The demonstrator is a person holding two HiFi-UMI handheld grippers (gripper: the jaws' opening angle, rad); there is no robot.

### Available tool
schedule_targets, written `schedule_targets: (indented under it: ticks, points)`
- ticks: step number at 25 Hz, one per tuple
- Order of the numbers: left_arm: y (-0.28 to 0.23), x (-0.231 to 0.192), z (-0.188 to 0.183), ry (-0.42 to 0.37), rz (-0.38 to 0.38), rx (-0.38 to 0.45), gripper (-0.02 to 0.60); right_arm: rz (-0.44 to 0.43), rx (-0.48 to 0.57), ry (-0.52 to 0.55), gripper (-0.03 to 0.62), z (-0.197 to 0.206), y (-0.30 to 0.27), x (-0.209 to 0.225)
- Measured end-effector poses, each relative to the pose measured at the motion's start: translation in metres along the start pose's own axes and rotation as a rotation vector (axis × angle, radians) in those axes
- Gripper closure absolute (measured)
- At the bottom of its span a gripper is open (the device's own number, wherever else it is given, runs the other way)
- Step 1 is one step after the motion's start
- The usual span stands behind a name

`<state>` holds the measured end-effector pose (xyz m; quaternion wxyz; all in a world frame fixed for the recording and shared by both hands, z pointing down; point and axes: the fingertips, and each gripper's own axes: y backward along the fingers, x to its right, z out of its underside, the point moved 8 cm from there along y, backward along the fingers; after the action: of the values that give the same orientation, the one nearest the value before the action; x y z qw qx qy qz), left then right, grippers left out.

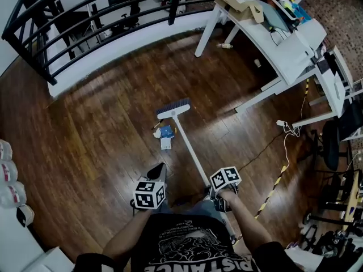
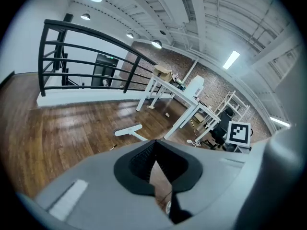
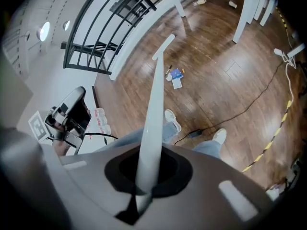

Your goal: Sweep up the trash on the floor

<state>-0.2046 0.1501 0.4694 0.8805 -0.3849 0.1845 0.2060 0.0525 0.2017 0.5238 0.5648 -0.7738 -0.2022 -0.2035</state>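
Floor (image 1: 102, 129): dark wood boards, bare over most of the middle.
Railing (image 1: 85, 16): black, curved, on a white base along the far edge of the floor.
Surface (image 1: 289, 55): white desk at upper right, loaded with boxes and small clutter; a second white desk stands beside it further right.
Broom (image 1: 190, 146): long white handle, running from the person's right side out across the floor. Its head (image 1: 174, 109) rests on the boards just beyond the trash.
Right gripper (image 3: 144, 176): jaws clenched on the broom handle near its upper end, with the handle passing straight up between them.
Left gripper (image 2: 154, 152): jaws closed tip to tip, grasping nothing. It is held low in front of the person, left of the handle and apart from it.
Cable (image 1: 266, 146): thin and black, trailing across the floor from the desks toward the person's feet.
Striped tape (image 1: 272, 188): yellow and black, lying on the floor at right.
Trash (image 1: 165, 135): small heap with a blue piece and a white scrap, on the floor just left of the handle and near the broom head.
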Motion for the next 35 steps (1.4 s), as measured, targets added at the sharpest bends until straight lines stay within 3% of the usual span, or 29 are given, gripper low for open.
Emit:
schedule_targets:
  ticks: [8, 17, 21, 24, 35]
  points:
    - [0.008, 0.060, 0.031, 0.026, -0.075, 0.070, 0.577, -0.005, 0.120, 0.157, 0.594, 0.030, 0.051, 0.034]
    - [-0.016, 0.211, 0.082, 0.000, -0.154, 0.156, 0.577, 0.023, 0.235, 0.302, 0.594, 0.077, 0.128, 0.148]
    - [-0.003, 0.274, 0.111, -0.006, -0.203, 0.239, 0.577, -0.053, 0.252, 0.354, 0.594, 0.107, 0.152, 0.180]
    - [0.005, 0.313, 0.130, -0.026, -0.205, 0.255, 0.577, -0.066, 0.269, 0.402, 0.594, 0.135, 0.164, 0.195]
    - [0.021, 0.360, 0.144, -0.054, -0.195, 0.270, 0.577, -0.057, 0.401, 0.483, 0.594, 0.176, 0.183, 0.202]
